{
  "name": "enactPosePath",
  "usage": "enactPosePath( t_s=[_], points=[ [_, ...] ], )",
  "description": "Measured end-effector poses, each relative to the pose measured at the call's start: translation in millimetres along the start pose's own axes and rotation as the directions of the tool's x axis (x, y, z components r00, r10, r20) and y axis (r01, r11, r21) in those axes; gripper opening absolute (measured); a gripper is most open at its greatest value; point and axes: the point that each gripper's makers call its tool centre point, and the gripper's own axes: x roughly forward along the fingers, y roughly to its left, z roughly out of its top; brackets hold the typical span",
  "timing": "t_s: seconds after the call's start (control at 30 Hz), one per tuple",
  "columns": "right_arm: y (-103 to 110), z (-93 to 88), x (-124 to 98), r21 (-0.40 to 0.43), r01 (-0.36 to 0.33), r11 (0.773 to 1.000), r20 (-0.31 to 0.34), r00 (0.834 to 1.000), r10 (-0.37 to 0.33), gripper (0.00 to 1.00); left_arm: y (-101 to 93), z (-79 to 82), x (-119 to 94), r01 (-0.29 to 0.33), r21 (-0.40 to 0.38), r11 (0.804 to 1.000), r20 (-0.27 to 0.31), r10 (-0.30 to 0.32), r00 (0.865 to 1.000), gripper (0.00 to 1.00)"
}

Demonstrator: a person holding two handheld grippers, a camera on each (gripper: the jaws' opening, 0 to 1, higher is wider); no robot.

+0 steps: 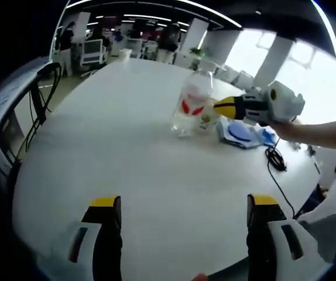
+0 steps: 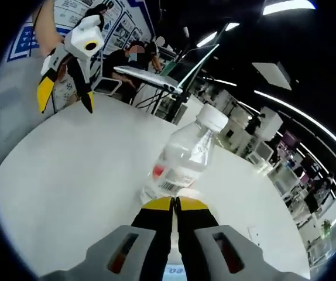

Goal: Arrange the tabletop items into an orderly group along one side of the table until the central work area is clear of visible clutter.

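one clear bottle (image 1: 192,105) stands on the white table (image 1: 127,170); left claw (image 1: 185,213) spread, right claw (image 2: 174,204) pressed together.

Open-plan office under a dark ceiling (image 1: 156,7) crossed by long strip lights (image 1: 212,13). Large white oval bench (image 1: 127,152) at centre. Bright windows (image 1: 308,64) between white pillars (image 1: 273,58) along one side, washed out by daylight. Black chair (image 1: 42,88) pulled up at the bench's edge. Blue-and-white posters (image 2: 74,12) on a wall, desks with monitors (image 2: 197,61) beyond, more workstations (image 2: 261,146) receding into the dim distance.
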Motion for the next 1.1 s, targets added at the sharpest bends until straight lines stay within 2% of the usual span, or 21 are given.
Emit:
enactPosePath(
  t_s=[0.17, 0.33, 0.5, 0.7, 0.77, 1.1],
  points=[
    [4.1, 0.5, -1.2, 0.018, -0.017, 1.0, 0.008, 1.0, 0.017, 0.0, -0.6, -0.8, 0.1, 0.007, -0.004, 1.0, -0.004, -0.007, 1.0, 0.85],
    [8.6, 0.7, -1.5, -0.004, -0.026, 1.0, 0.005, 1.0, 0.026, 0.0, 2.1, -3.2, -2.2, -0.001, -0.009, 1.0, -0.006, 0.001, 1.0, 0.85],
    [6.7, 0.1, -2.6, 0.026, -0.007, 1.0, 0.01, 1.0, 0.006, 0.0, 1.9, -4.1, -4.3, -0.002, -0.003, 1.0, -0.008, 0.002, 1.0, 0.85],
    [9.6, -0.3, -3.8, 0.035, -0.015, 0.999, 0.008, 1.0, 0.015, 0.0, 2.7, -5.5, -5.4, -0.005, -0.008, 1.0, -0.01, 0.005, 1.0, 0.85],
    [8.3, -0.5, -4.9, 0.073, -0.009, 0.997, 0.009, 1.0, 0.009, 0.0, 2.1, -5.7, -6.0, -0.004, -0.003, 1.0, -0.012, 0.004, 1.0, 0.85],
    [12.8, -2.1, -5.5, 0.06, -0.024, 0.998, 0.005, 1.0, 0.024, 0.0, 0.6, -5.1, -8.1, -0.001, -0.004, 1.0, -0.01, 0.001, 1.0, 0.86]
  ],
)
